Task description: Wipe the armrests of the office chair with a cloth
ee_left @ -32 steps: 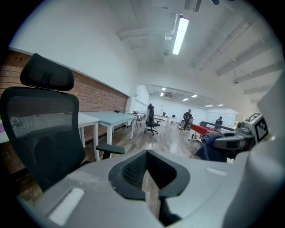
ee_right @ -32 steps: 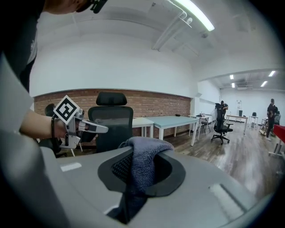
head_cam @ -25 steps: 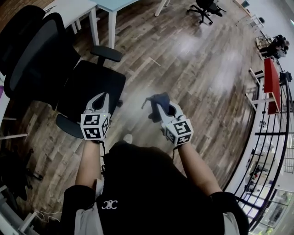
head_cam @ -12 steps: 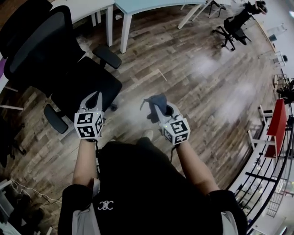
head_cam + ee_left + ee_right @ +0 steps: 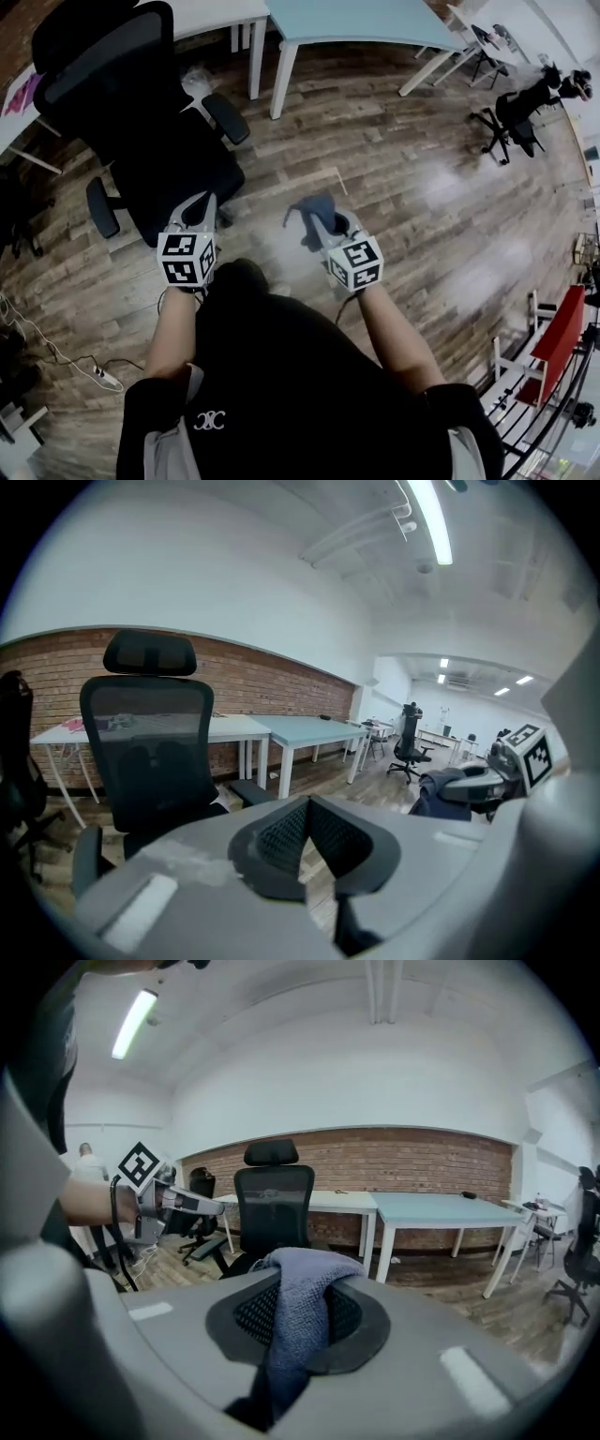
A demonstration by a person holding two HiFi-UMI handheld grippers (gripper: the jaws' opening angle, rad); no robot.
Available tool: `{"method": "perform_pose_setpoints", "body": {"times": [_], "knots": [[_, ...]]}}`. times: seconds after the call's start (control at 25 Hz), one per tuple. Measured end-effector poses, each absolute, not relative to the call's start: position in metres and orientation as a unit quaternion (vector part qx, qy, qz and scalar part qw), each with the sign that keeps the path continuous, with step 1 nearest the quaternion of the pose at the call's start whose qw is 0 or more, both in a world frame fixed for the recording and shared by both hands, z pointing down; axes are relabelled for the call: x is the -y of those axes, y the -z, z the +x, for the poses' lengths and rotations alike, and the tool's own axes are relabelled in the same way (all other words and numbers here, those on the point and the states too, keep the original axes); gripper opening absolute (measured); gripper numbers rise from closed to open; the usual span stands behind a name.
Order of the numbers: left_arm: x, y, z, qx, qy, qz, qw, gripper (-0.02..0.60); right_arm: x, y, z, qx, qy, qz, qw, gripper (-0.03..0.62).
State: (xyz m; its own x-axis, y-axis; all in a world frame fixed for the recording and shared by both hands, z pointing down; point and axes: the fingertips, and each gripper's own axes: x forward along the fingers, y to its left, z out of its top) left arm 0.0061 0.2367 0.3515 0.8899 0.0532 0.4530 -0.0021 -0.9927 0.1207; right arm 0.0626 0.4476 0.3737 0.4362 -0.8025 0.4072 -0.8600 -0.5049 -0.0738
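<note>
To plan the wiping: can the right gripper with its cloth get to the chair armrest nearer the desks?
Probably yes: only bare floor lies between the right gripper, shut on the cloth, and that armrest, though a forward reach is needed.

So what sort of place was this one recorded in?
Most likely an open-plan office: a black office chair stands by a pale blue desk set along a brick wall, with another swivel chair across the wood-plank floor.

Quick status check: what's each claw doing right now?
Left claw: closed, nothing in it.
Right claw: closed on the cloth.
</note>
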Motion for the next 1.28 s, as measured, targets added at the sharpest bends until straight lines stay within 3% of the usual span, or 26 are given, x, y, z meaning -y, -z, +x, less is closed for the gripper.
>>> {"method": "perform_pose_setpoints", "body": {"times": [0.4, 0.88, 1.28], "knots": [[-0.178, -0.370, 0.003, 0.115, -0.218, 0.962, 0.119, 0.005, -0.358, -0.389, 0.107, 0.617, -0.188, 0.748, 0.154, 0.051], [-0.096, -0.383, 0.089, 0.176, -0.176, 0.951, 0.182, 0.005, -0.247, -0.423, 0.187, 0.701, -0.191, 0.615, 0.306, 0.051], [-0.063, -0.401, 0.062, 0.265, -0.190, 0.921, 0.214, 0.005, -0.189, -0.485, 0.215, 0.741, -0.233, 0.523, 0.351, 0.051]]}}
